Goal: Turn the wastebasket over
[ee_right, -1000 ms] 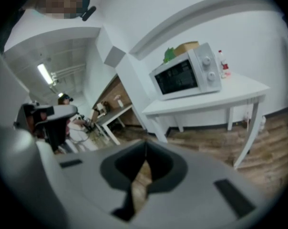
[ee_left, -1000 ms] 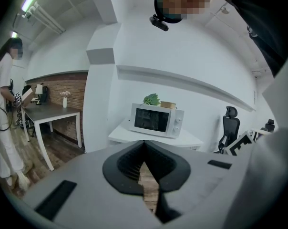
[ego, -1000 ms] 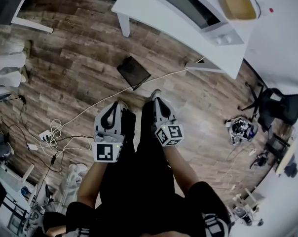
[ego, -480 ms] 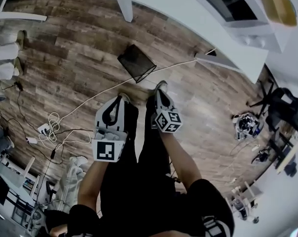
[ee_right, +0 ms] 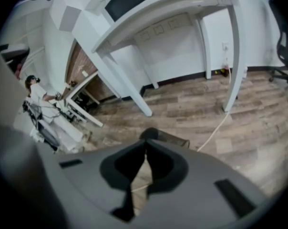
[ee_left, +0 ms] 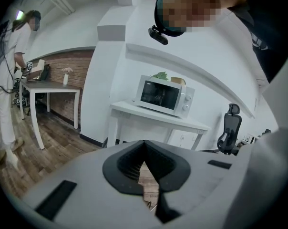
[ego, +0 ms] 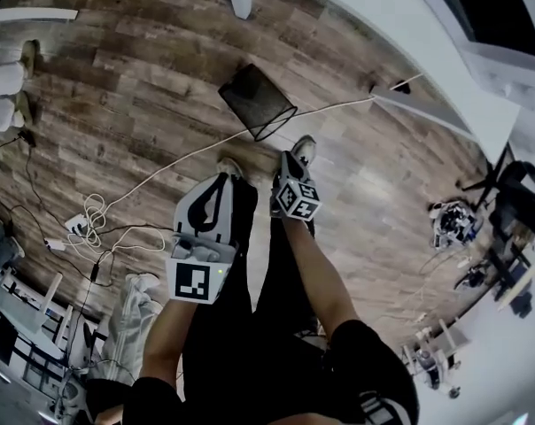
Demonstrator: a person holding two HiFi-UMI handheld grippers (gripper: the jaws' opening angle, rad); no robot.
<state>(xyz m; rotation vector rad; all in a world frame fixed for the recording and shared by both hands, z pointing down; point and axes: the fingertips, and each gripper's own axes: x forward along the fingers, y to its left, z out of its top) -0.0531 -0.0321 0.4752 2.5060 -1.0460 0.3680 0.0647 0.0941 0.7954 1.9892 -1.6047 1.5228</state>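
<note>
One black mesh wastebasket [ego: 257, 102] lies on its side, with left gripper [ego: 220, 180] and right gripper [ego: 287, 159] both closed, empty

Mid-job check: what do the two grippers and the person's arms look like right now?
Both are light grey with black inner pads. The left gripper shows a black teardrop-shaped recess and a cube with a black-and-white square marker; the right gripper bears a similar marker cube. The person wears a black short-sleeved top, forearms bare.
</note>
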